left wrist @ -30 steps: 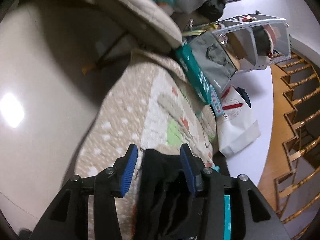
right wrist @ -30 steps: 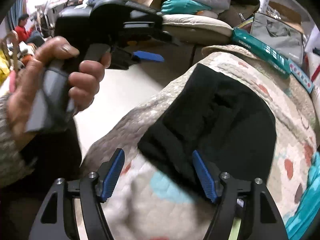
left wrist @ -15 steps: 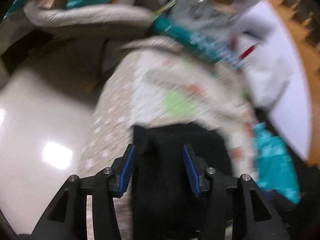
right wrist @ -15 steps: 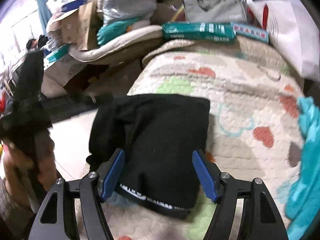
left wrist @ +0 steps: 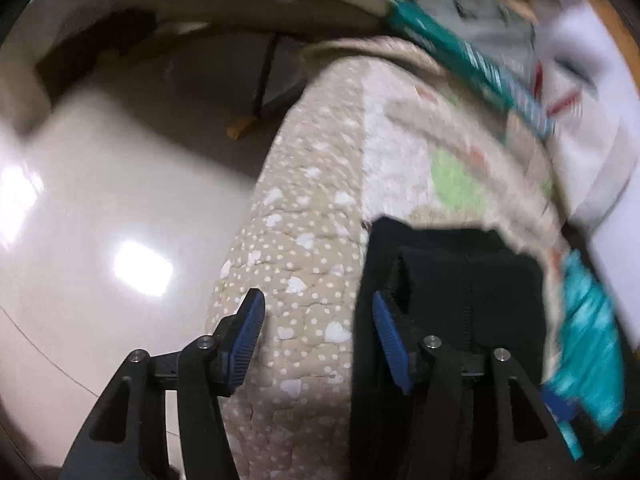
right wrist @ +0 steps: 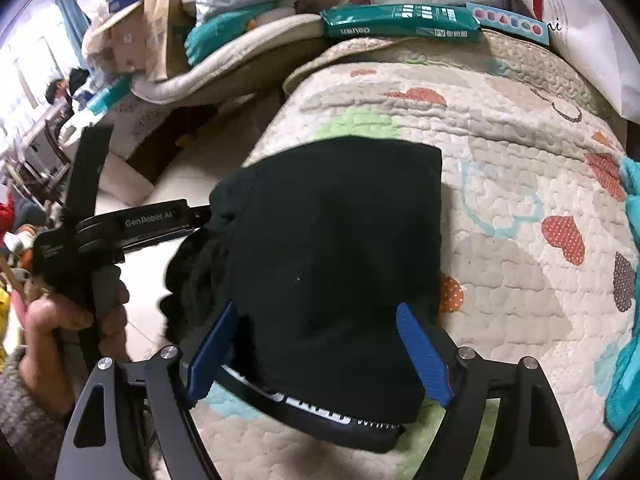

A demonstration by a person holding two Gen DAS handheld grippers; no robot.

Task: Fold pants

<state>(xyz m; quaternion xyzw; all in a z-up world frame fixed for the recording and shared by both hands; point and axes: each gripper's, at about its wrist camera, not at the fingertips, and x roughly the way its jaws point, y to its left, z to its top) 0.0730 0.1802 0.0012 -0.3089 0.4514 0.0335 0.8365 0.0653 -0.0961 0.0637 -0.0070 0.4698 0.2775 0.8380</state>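
Pants (right wrist: 336, 248), black, folded, on quilt (right wrist: 520, 288) near its edge. Right view only: waistband lettering, hand (right wrist: 60, 320) w/ left tongs. Left tongs (left wrist: 316, 336) opening, over quilt edge, pants beside right pad. Right tongs (right wrist: 320, 348) opening, straddling pants, not gripping.

Left hand-held gripper (left wrist: 316, 332): black angular finger frames, ribbed blue pads, silver screws. Right hand-held gripper (right wrist: 316, 354): same build. Left unit's black body bears white "GenRobot.AI" lettering, grey handle. Hand (right wrist: 60, 320), grey knit sleeve (right wrist: 24, 416).
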